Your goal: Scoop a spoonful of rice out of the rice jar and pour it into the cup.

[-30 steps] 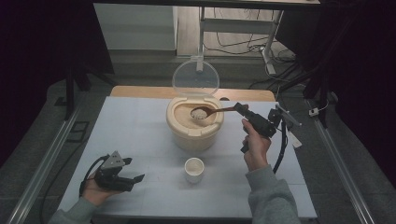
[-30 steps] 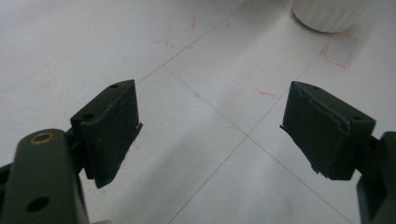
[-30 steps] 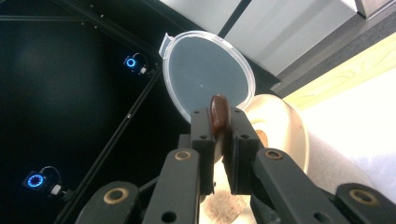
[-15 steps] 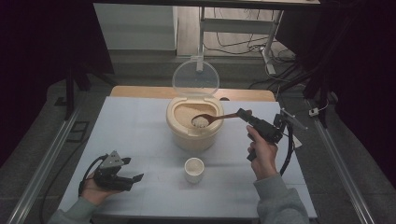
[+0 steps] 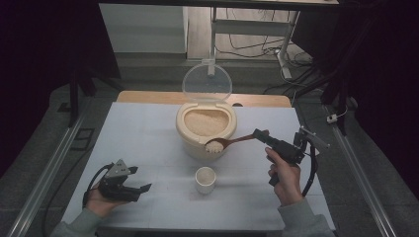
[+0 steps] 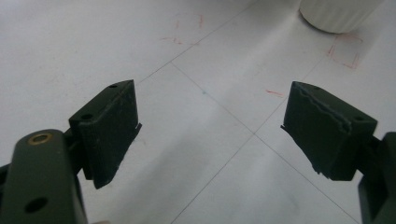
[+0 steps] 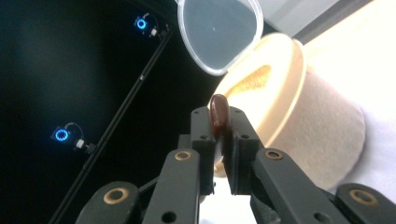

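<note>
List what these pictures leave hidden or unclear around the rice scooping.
- Spoon: in the right gripper view the fingers cover all but its handle end; bowl and rice out of frame.
- Small cup: the high view is too small to show whether it holds anything; the left gripper view's top edge cuts it to its base.
- Rice container: rice depth cannot be told; the right gripper view sees its inside as a sliver past the rim.

Pale grey-white counter (image 5: 138, 133) crossed by thin seam lines and faint red pen marks; a wooden strip along its far edge; cream rice container (image 5: 206, 132) standing mid-counter, clear lid raised; small white cup (image 5: 205, 179) just in front of it, apart
</note>
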Motion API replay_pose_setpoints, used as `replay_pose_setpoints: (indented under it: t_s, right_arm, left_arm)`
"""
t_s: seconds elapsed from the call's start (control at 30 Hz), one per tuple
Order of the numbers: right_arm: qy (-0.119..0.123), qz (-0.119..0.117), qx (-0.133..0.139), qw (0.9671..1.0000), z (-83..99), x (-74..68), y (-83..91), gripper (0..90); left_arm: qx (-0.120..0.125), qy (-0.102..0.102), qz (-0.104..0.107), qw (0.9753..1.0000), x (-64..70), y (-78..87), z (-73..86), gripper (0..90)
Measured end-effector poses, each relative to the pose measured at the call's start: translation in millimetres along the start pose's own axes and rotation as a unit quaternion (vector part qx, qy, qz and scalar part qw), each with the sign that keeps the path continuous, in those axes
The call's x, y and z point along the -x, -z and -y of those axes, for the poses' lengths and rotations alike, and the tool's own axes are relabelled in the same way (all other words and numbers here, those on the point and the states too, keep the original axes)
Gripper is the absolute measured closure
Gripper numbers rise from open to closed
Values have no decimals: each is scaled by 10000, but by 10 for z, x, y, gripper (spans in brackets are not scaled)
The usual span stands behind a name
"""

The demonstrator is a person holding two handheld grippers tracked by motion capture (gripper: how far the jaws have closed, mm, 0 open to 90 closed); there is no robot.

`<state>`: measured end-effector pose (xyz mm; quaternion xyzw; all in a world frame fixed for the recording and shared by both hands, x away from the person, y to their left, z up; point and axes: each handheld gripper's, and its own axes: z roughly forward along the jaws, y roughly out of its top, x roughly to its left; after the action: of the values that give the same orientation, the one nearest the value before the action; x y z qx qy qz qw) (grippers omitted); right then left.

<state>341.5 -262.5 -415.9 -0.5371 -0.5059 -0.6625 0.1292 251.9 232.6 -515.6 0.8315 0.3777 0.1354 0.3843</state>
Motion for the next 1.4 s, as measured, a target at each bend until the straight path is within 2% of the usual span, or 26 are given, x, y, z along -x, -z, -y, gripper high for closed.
replay_pose_setpoints:
  t_s: [0.27,0.5,0.73,0.97,1.07,1.2,1.4]
  right_arm:
    - [18,183,-359,9992,101,94,0,829]
    - [172,392,-656,9969,195,141,-70,829]
    - [486,570,-832,9937,221,109,-142,829]
    - [1013,731,-907,9880,250,-5,-183,829]
    - [1240,758,-910,9852,264,-52,-201,828]
    - [1638,745,-960,9790,284,-133,-209,828]
    - [2410,681,-947,9635,307,-288,-182,828]
  left_arm:
    - [-23,-4,2,10000,-4,-4,3,179]
    - [-33,-11,8,10000,-4,-4,4,179]
    - [-33,-8,10,10000,-9,-3,7,179]
    - [-46,-16,17,10000,-3,-10,6,179]
    - [-49,-10,15,10000,-4,-10,7,179]
    - [-45,-12,14,10000,-3,-8,7,180]
    - [-52,-23,12,10000,1,-13,6,180]
